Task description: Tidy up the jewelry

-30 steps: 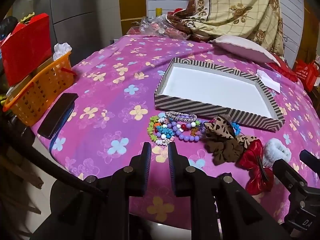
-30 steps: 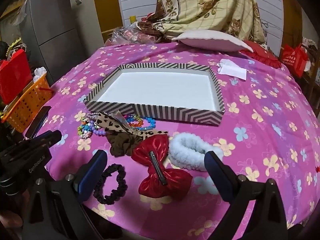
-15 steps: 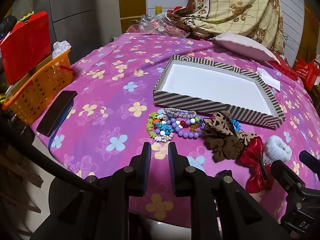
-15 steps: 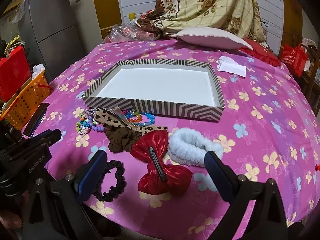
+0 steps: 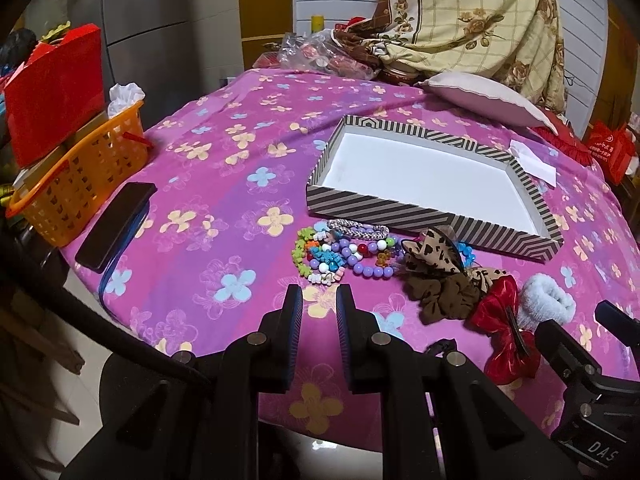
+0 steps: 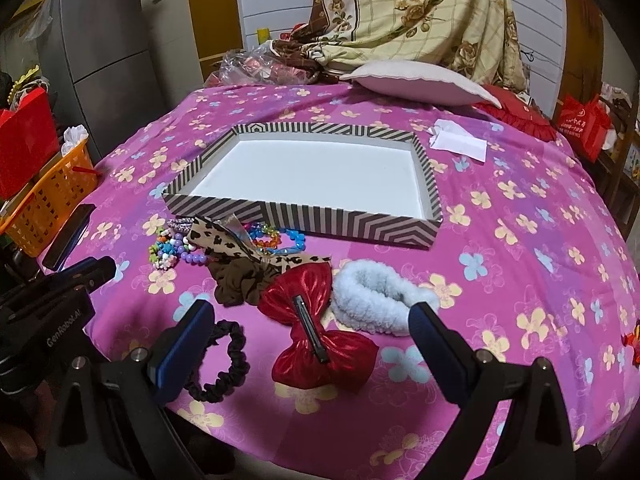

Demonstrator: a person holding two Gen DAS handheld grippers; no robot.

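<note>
Right tongs (image 6: 308,340) stood wide open and empty, straddling the red bow (image 6: 320,334), which lay just in front of the striped tray (image 6: 304,216), clip axis running toward it; left tongs (image 5: 318,312) were narrowly parted, empty, nearer the bead bracelets (image 5: 344,254). Counted: 1 tray, empty; 1 red bow, 1 leopard bow (image 6: 240,246), 1 brown scrunchie (image 6: 238,282), 1 black scrunchie (image 6: 222,360), 1 white fluffy band (image 6: 376,298); bracelets tangled, number unclear.

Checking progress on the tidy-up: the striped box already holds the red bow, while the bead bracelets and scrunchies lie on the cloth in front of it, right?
Not quite. The striped box holds nothing; its white floor is bare. The red bow lies on the cloth in front of it, beside the scrunchies, with the bead bracelets nearby, as the right wrist view shows.
</note>
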